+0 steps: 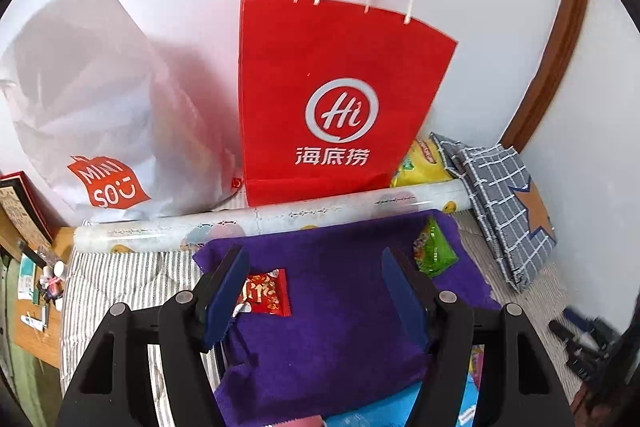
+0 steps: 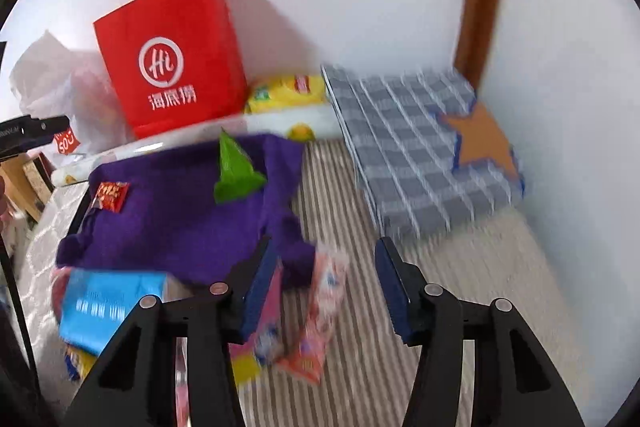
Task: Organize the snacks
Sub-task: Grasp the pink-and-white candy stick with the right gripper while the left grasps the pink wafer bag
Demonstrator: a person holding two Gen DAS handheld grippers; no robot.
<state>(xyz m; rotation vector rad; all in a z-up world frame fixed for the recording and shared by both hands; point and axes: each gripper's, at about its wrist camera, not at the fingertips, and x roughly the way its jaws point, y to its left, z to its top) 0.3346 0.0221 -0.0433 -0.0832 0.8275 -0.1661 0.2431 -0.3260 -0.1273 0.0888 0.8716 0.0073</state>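
Purple towel (image 1: 332,291) spread mid-frame on a striped bed cover (image 2: 400,347); its right edge drops to bare stripes, the only open room, lower right of the right wrist view. Left gripper (image 1: 314,293) hangs over the towel, jaws apart, nothing between them. Red snack packet (image 1: 266,291) lies on the towel just beside the left finger; green snack packet (image 1: 434,253) at the towel's upper right. Right gripper (image 2: 326,293) released, an orange-pink packet (image 2: 320,311) blurred between its jaws; contact cannot be told. Blue box (image 2: 108,307) and more packets crowd lower left. Behind the towel a wrapped roll (image 1: 280,219) runs across, then a red paper bag (image 1: 332,99), white plastic bag (image 1: 100,99), yellow packet (image 1: 420,167). Checked cloth (image 2: 412,147) fills the right corner against the wall.
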